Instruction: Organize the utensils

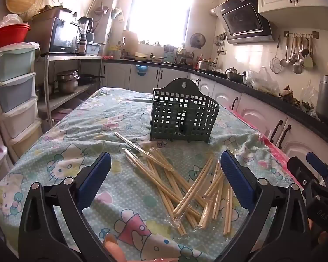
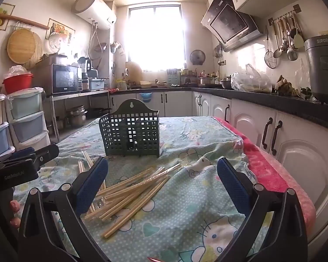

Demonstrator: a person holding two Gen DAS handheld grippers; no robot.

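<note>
Many chopsticks (image 1: 181, 187) lie scattered directly ahead of the wide-open left gripper (image 1: 164, 174), nearer than the equally open right gripper (image 2: 161, 181), their long axes running mostly toward the table's far edge, where the holder (image 1: 183, 113) stands.

Your table (image 1: 61, 135) is covered with a pale green cartoon-cat cloth (image 1: 76, 159), rumpled into folds near the middle, and a pink towel (image 2: 271, 174) shows along its right edge under the cloth. On the cloth you have a dark green lattice holder (image 1: 181, 113) standing upright toward the far half. Nearer to you lies a loose heap of pale wooden chopsticks (image 1: 185, 187), crossing one another at many angles, some in clear plastic sleeves. The heap lies apart from the holder, closer to your side
</note>
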